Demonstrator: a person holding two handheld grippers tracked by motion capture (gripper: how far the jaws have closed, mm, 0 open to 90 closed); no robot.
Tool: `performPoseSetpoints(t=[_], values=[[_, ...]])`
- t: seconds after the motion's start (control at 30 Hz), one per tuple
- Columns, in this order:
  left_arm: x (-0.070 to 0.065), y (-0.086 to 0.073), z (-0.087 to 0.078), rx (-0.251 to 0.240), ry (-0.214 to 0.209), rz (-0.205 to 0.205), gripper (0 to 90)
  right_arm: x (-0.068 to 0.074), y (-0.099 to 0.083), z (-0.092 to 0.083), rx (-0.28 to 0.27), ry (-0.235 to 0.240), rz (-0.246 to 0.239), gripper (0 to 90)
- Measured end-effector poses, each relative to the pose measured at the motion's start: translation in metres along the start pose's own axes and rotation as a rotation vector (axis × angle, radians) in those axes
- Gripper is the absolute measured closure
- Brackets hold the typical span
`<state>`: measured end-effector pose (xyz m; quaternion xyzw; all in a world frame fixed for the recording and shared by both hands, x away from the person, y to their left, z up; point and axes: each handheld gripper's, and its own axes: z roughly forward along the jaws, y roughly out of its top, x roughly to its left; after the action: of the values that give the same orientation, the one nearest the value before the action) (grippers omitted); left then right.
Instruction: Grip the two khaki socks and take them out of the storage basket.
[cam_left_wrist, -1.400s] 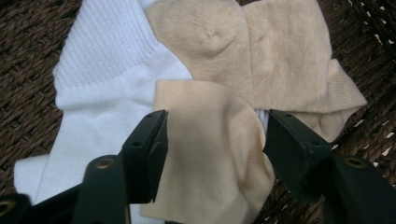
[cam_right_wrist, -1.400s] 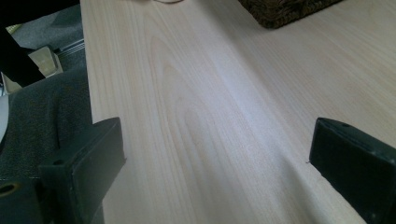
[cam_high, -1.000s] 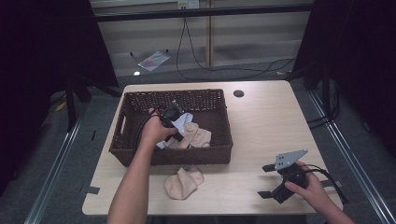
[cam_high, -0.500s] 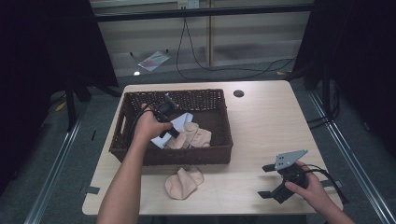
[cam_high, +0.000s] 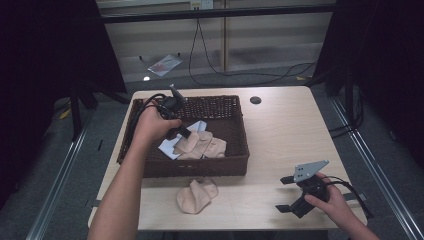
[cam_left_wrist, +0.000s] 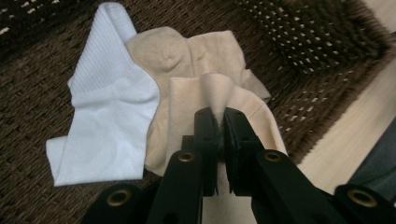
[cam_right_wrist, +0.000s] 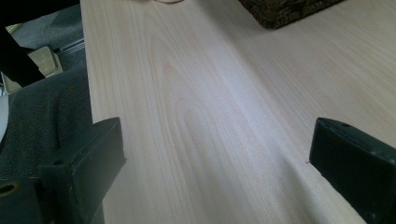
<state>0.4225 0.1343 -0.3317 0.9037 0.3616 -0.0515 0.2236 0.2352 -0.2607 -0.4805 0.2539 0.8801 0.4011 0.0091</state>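
One beige sock (cam_left_wrist: 187, 100) pinched by left gripper (cam_left_wrist: 218, 122)

Each hand-held gripper is black, with two flat, blocky jaws on hinged arms pinned by brass-coloured rivets. The right hand-held gripper (cam_high: 289, 194) carries a grey three-cornered plate on top; a black cable trails from the left hand-held gripper (cam_high: 183, 134). Both forearms are bare, without sleeves.

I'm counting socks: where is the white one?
In the high view the white sock lies in the basket, left of the beige socks, below the left gripper.
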Motion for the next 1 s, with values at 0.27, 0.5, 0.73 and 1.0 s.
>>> performPoseSetpoints(t=[0.27,0.5,0.73,1.0], values=[[-0.016,0.009,-0.023,0.001,-0.030,0.015,84.5,0.000,0.000,-0.001,-0.005,-0.004,-0.004,2.9],[-0.030,0.010,-0.038,0.002,-0.057,0.032,84.5,0.000,0.000,-0.001,-0.005,-0.004,-0.003,2.9],[-0.044,0.007,-0.046,0.003,-0.086,0.057,84.5,0.000,0.001,0.000,-0.004,-0.002,-0.007,3.0],[-0.058,-0.002,-0.039,0.036,-0.110,0.101,84.5,0.001,0.000,0.000,0.003,0.000,-0.002,2.9]])
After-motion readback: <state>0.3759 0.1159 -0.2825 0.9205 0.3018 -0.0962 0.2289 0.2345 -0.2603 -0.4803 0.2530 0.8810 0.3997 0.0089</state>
